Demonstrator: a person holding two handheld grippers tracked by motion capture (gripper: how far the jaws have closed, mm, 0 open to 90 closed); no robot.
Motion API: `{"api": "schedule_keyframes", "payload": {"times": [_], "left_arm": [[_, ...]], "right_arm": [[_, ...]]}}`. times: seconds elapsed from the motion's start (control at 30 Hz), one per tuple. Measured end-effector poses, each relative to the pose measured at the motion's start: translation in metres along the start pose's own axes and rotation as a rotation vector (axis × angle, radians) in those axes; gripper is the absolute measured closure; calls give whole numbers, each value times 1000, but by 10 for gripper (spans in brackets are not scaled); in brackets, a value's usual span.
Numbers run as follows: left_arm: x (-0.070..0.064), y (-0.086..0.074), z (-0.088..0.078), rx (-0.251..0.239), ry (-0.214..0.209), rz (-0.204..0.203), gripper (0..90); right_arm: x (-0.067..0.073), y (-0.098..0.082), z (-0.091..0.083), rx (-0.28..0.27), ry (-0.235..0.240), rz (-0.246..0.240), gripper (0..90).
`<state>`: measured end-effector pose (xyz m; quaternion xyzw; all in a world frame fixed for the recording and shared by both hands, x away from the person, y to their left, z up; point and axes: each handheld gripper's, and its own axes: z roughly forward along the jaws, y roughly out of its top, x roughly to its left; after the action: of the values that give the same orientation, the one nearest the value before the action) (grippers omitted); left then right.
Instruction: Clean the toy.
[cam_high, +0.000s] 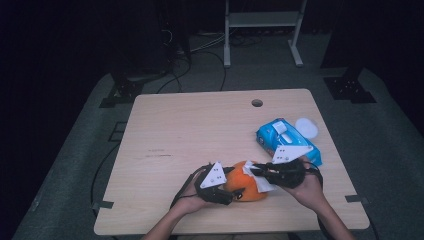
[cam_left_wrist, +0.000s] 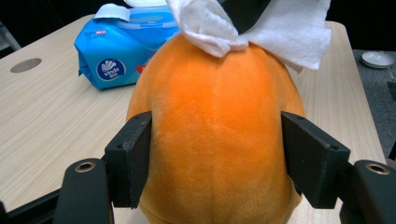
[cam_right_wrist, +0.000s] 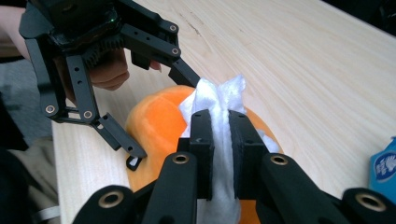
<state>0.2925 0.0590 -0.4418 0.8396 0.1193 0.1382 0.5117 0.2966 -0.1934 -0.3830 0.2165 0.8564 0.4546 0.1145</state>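
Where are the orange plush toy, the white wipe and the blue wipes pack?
orange plush toy (cam_left_wrist: 217, 140), left gripper view, middle of its fuzzy front.
white wipe (cam_right_wrist: 219, 100), right gripper view, crumpled end above the jaws.
blue wipes pack (cam_high: 280, 137), high view, its top face beside the flip lid.

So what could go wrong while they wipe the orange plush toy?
The orange plush toy is soft and round, so it might squeeze out from between the left gripper jaws that hold its sides. The white wipe is pinched by a thin fold in the right gripper and could slip free. The blue wipe pack sits close by and might get bumped.
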Motion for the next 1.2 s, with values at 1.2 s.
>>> {"api": "schedule_keyframes", "payload": {"times": [1.2], "left_arm": [[6, -9, -3, 24, -13, -56, 246]], "right_arm": [[-9, -12, -11, 16, -28, 52, 803]]}}
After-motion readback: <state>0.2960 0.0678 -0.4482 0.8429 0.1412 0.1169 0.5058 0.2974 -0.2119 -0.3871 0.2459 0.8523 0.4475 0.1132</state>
